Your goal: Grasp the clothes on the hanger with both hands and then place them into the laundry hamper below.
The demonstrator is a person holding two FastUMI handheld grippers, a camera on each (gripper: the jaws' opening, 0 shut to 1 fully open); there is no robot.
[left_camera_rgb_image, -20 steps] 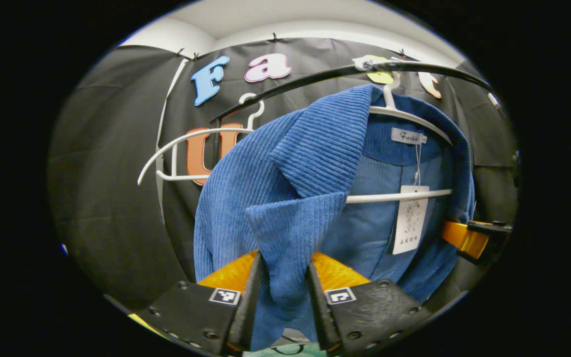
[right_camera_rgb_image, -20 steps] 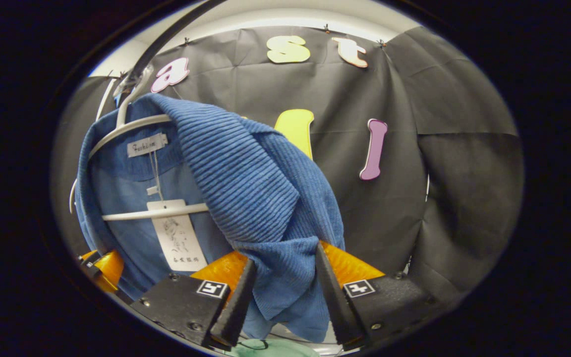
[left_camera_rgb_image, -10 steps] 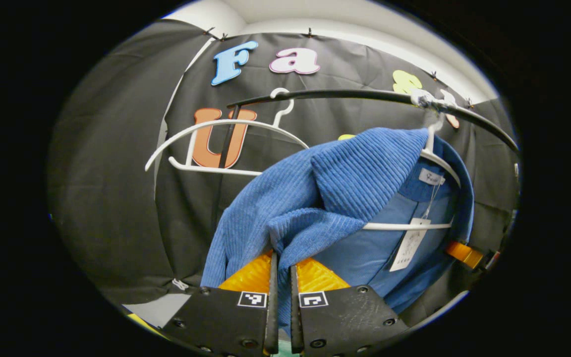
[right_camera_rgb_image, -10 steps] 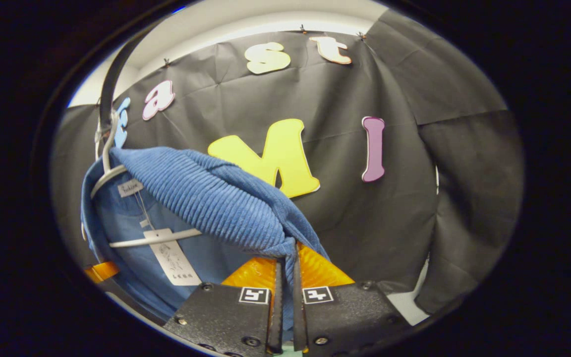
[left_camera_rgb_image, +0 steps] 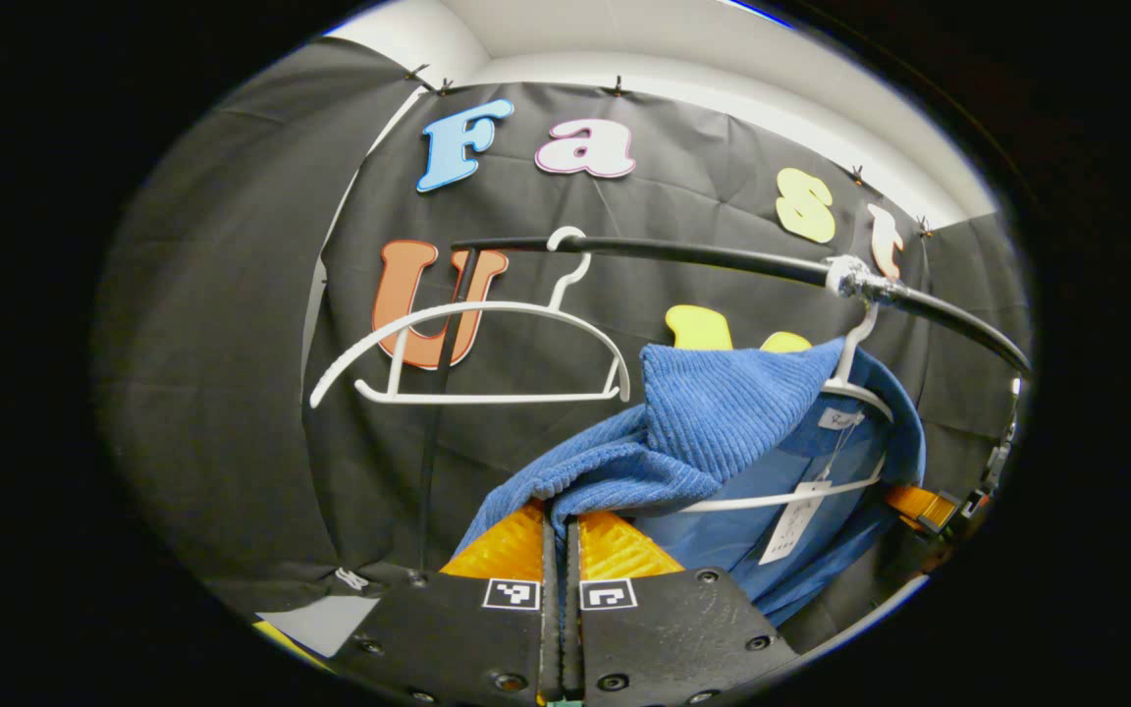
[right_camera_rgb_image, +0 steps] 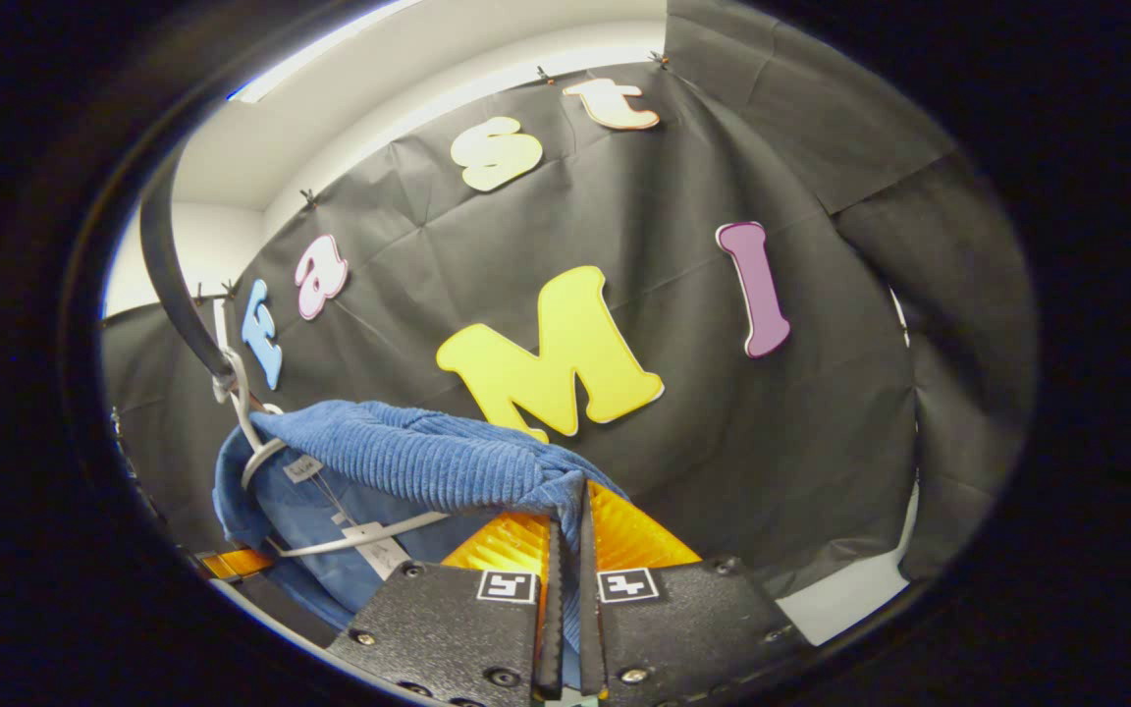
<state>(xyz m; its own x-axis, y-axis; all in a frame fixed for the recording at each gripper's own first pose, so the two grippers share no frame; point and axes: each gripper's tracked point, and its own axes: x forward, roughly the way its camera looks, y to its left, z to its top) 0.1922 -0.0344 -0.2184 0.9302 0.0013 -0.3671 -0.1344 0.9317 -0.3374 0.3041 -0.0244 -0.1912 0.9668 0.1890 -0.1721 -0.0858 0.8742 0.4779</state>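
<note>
While both grippers pinch the blue jacket (left_camera_rgb_image: 723, 412), left gripper (left_camera_rgb_image: 562, 530) and right gripper (right_camera_rgb_image: 570, 520) clamp its front edges; hanger (left_camera_rgb_image: 855, 393) hangs on rail (left_camera_rgb_image: 723, 257).

Jacket (left_camera_rgb_image: 723, 412) on hanger (left_camera_rgb_image: 855, 363), under rail (left_camera_rgb_image: 723, 257)

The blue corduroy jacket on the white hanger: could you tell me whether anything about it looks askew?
Yes. The blue corduroy jacket is pulled sideways off its white plastic hanger, both front edges pinched by the shut left hand-held gripper and right hand-held gripper. The hanger's lower bar is bared.
</note>
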